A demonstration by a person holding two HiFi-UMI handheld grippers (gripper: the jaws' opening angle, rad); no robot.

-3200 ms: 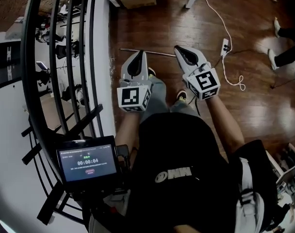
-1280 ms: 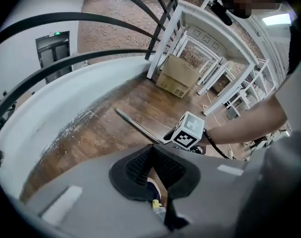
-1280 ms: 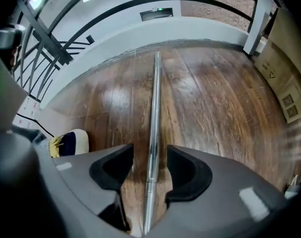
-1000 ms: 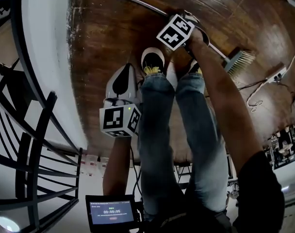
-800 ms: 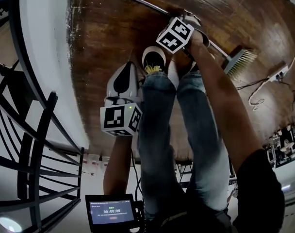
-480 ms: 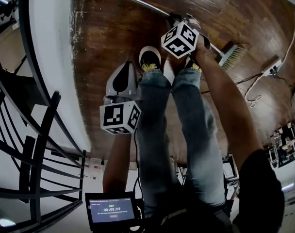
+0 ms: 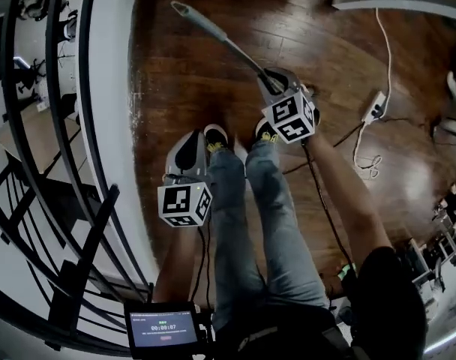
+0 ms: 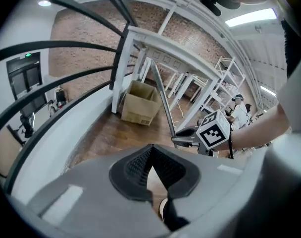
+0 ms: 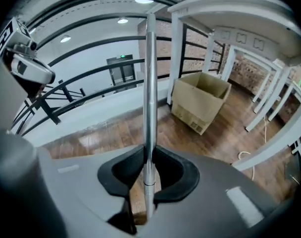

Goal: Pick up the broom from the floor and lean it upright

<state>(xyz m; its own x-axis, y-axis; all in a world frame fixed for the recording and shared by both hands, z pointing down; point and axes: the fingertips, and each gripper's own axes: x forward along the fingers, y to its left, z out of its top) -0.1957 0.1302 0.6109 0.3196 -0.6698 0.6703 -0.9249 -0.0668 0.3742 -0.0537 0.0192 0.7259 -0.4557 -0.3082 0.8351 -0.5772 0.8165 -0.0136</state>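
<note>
**Metal handle clamped in the right tongs, left tongs closed and empty**

Silver-grey and slim, the broom (image 7: pixel 217 37) shows in the head view as a long handle. It slants from the right tongs (image 7: pixel 271 79) up and to the left over the dark wooden floor (image 7: pixel 333 21). Its capped end lies toward the white curved ledge (image 7: pixel 112 88) and the black railing (image 7: pixel 85 126).

In the right gripper view the two dark pads press on the handle from both sides. The handle runs straight up between them, past a cardboard box (image 9: pixel 200 100) that sits on the floor behind it.

The left tongs (image 7: pixel 196 133) hang beside the person's left leg, well apart from the broom. In the left gripper view their jaws meet with nothing between them. That view also shows the right tongs, with their marker cube (image 8: pixel 212 130), gripping the tilted handle in front of the same box.

The person's jeans (image 7: pixel 265 201) and shoes (image 7: pixel 215 135) fill the middle of the head view, between the two tongs. A power strip (image 7: pixel 374 105) with a white cable lies on the floor to the right. A small screen (image 7: pixel 164 327) glows at the bottom edge.
</note>
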